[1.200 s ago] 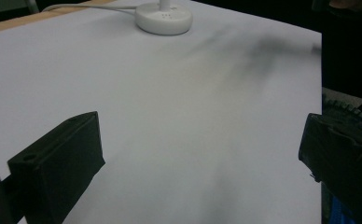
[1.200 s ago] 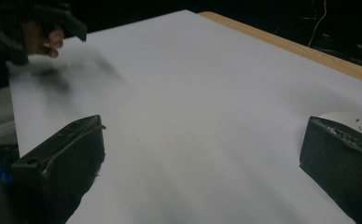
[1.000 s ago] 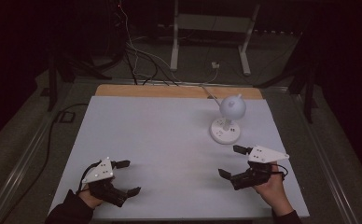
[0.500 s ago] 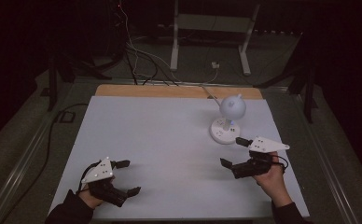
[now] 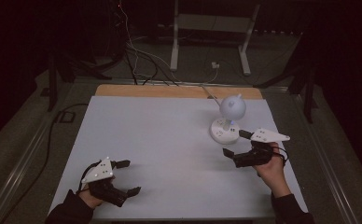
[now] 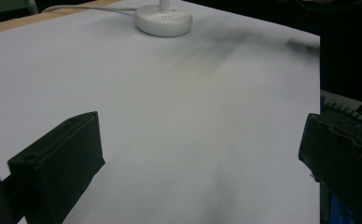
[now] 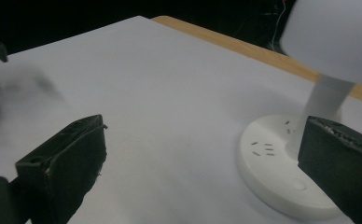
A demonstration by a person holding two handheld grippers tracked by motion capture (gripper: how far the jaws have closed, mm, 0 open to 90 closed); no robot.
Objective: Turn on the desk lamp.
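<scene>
1. Left gripper (image 5: 127,177) at 7 o'clock on the white table (image 5: 160,135), jaws wide apart, empty.
2. Right gripper (image 5: 236,143) at 4 o'clock, jaws apart, just beside the white lamp (image 5: 227,119) at 2 o'clock.

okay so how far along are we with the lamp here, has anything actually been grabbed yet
Nothing looks done: the lamp stands upright and untouched on the table. In hand: the right gripper is open beside the lamp's base. The left gripper is open, far off. Any grasp is left.
</scene>
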